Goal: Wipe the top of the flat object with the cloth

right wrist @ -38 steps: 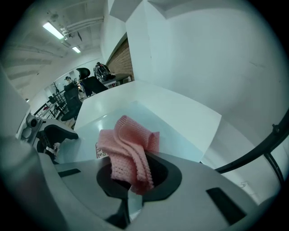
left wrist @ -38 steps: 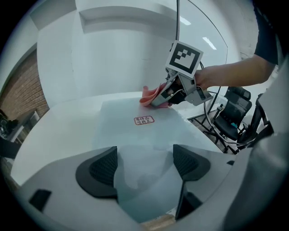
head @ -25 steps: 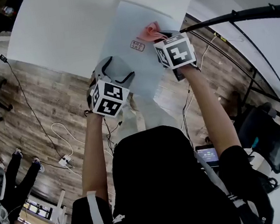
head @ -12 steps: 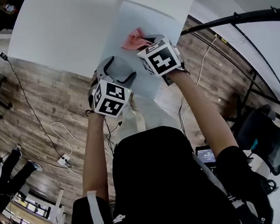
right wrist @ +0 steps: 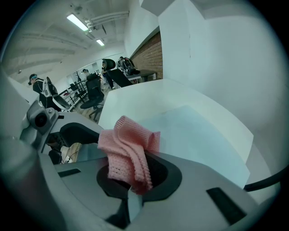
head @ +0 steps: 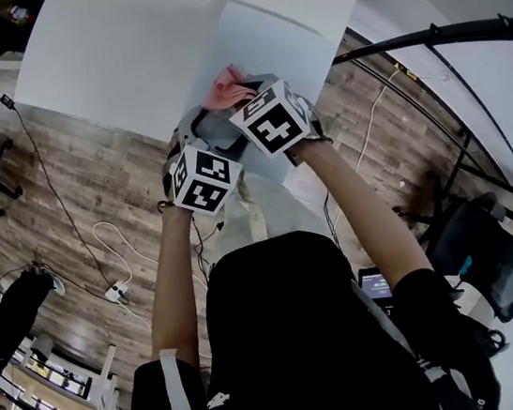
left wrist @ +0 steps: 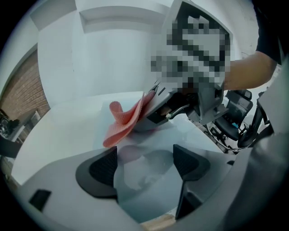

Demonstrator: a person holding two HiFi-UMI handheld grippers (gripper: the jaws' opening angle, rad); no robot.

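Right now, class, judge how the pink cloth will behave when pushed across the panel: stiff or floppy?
Probably floppy: the pink cloth folds and curls over in the right claw. Likely light, since its loose folds stand up unsupported. Its knitted weave should drag on the panel, not slip.

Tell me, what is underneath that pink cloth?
The pale flat panel, lying on the white table; the right hand-held gripper pinches the cloth above it. The patch directly beneath the cloth is covered, so its surface there cannot be seen.
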